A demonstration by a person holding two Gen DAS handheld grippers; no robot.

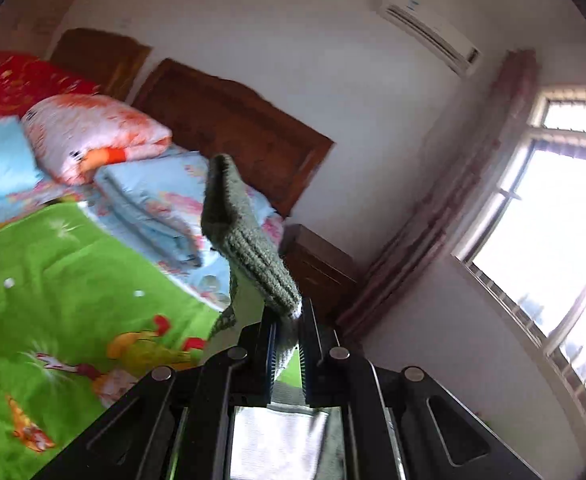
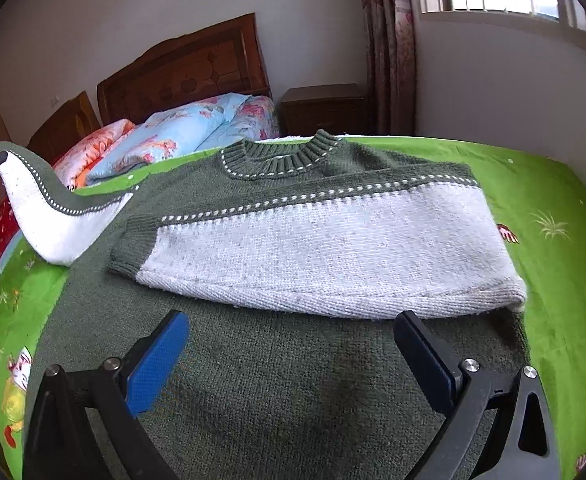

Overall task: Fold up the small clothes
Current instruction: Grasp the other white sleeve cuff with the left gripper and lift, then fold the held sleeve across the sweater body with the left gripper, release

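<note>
Wide-open, the right gripper [image 2: 289,344] is hovering empty over the green-and-white knit sweater [image 2: 293,216] lying on the bed's green cartoon sheet [image 2: 553,200], one sleeve [image 2: 305,256] lying folded across its chest. At nine o'clock, the left gripper [image 1: 287,344] is clamping the other sleeve [image 2: 53,216] aloft by its cuff [image 1: 245,236].

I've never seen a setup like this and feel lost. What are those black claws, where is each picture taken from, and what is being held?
The black claws are handheld two-finger grippers, each with a wide-angle camera looking along its fingers. The left gripper is shut on a raised sleeve of a green and white sweater; that same sleeve appears lifted at the left of the right camera's view. The right gripper is open and hovers over the sweater, which lies on a green bedspread. The other sleeve is folded across the chest.
</note>
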